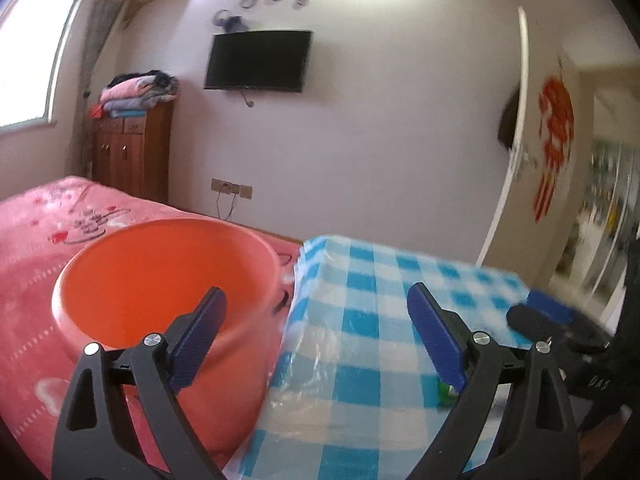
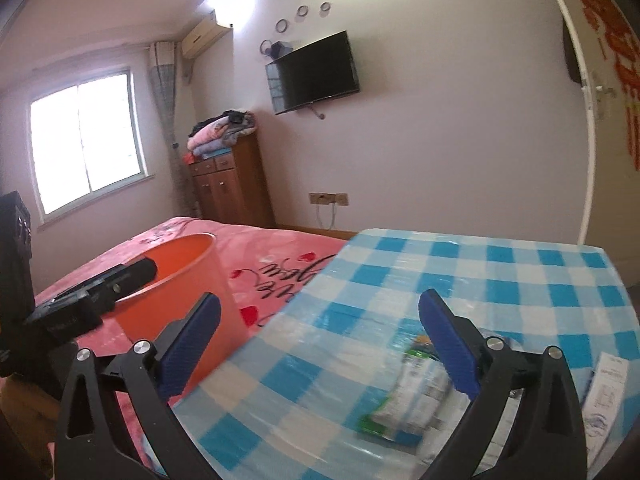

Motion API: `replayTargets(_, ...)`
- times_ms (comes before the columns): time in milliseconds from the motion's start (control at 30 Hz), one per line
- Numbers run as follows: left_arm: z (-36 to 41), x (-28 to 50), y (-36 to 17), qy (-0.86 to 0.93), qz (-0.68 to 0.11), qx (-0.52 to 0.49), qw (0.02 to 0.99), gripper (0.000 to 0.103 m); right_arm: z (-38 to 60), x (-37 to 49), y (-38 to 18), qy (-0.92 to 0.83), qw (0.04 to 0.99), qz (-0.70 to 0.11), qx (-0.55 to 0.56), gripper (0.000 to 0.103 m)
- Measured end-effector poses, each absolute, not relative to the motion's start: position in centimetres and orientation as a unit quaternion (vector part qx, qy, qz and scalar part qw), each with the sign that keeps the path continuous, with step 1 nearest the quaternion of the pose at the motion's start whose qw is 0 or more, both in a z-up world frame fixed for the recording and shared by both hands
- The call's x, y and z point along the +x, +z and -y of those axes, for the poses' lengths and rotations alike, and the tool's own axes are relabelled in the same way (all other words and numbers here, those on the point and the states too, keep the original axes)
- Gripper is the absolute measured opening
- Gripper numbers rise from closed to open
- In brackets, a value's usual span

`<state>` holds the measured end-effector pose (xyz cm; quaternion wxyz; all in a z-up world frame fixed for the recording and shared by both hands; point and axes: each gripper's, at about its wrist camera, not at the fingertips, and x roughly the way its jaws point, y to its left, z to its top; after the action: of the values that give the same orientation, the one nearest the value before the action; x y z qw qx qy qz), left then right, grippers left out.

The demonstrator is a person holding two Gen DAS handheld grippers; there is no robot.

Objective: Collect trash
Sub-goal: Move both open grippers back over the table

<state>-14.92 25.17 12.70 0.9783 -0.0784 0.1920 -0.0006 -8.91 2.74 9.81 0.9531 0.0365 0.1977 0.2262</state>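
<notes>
Not much readable tbh: black cursive lettering on the pink bedspread (image 2: 280, 268), upside down, can't make out the words.

orange bucket (image 1: 168, 280) on a pink bed (image 1: 36, 240) with red hearts, blue-and-white checked cloth on the counter (image 2: 480, 276), white-and-green wrapper (image 2: 412, 404) lower right, and black tongs (image 2: 320, 348) with blue pads (image 2: 192, 344)

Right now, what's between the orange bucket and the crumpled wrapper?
Only bare checked tablecloth between orange bucket and crumpled wrapper, in the right wrist view.
</notes>
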Motion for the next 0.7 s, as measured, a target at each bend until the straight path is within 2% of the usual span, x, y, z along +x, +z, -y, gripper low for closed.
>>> replayTargets(267,-22.2,-13.6,10.3,-0.036,-0.256,-0.08,0.963,0.092,0.7,-9.7,7.8,0.193,0.961,-0.193,0.047,0.098)
replayTargets(700,-17.7,-12.6,7.1,-0.061,-0.3,-0.073,0.949,0.092,6.3,-9.3,5.2,0.158,0.962,-0.207,0.08,0.098)
